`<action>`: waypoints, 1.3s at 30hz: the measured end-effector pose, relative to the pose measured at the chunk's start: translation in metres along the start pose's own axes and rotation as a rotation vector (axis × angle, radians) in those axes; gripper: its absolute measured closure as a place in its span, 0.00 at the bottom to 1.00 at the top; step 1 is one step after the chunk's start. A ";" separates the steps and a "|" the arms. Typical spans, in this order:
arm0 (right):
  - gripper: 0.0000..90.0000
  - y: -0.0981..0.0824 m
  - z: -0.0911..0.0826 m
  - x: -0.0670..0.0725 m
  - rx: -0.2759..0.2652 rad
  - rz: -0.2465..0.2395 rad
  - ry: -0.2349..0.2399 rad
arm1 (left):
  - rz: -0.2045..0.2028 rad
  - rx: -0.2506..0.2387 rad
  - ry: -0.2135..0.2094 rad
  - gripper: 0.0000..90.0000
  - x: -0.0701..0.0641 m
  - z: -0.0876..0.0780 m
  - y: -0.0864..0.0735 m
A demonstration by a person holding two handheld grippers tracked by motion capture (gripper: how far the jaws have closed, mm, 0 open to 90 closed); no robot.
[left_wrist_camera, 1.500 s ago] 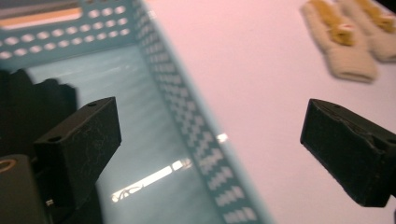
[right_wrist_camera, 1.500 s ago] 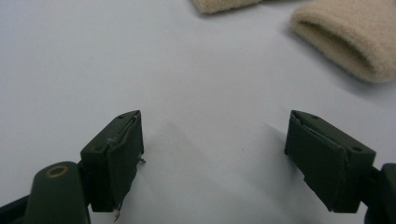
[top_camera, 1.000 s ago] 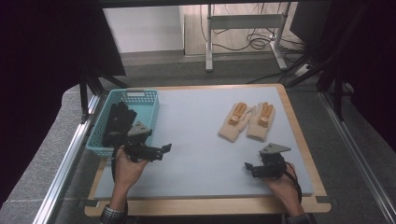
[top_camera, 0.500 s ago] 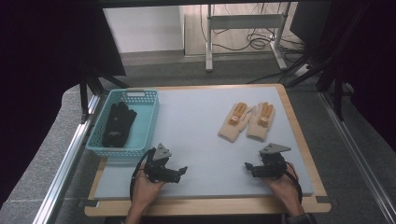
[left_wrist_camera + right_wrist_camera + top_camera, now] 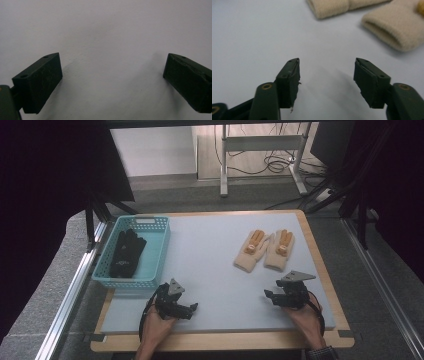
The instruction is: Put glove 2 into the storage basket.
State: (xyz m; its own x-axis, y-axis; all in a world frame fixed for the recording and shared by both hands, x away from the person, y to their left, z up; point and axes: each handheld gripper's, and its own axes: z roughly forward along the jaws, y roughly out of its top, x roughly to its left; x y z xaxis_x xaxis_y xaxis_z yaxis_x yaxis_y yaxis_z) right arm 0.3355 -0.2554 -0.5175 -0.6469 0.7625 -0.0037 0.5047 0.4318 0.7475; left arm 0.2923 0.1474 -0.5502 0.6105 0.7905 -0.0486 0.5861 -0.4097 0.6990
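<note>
Grey mat (image 5: pixel 220 270) on wooden table (image 5: pixel 320 265), carpeted floor (image 5: pixel 165 195)

gloves (image 5: pixel 265 249) right, basket (image 5: pixel 152 271) left, on table (image 5: pixel 210 255)

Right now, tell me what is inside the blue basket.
The blue basket holds black gloves, lying along its left side in the high view. Its pale floor shows bare to their right. Anything under the gloves is covered and cannot be seen.

A lab or test room; a wooden-edged work table (image 5: pixel 320 340) sits framed by metal rails (image 5: pixel 65 310) and dark curtains (image 5: pixel 45 180); loose cables (image 5: pixel 270 162) trail on the bare floor beneath a metal stand (image 5: pixel 260 142).
</note>
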 end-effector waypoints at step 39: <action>0.89 0.084 0.103 -0.052 0.039 0.159 -0.103 | 0.003 0.000 0.002 0.03 0.000 0.000 0.000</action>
State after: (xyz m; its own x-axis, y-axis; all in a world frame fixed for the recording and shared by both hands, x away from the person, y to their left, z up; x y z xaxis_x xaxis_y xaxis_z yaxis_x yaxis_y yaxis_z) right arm 0.4700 -0.2091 -0.5233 -0.4965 0.8669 0.0433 0.6190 0.3187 0.7179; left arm 0.2921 0.1472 -0.5505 0.6113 0.7901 -0.0455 0.5844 -0.4119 0.6991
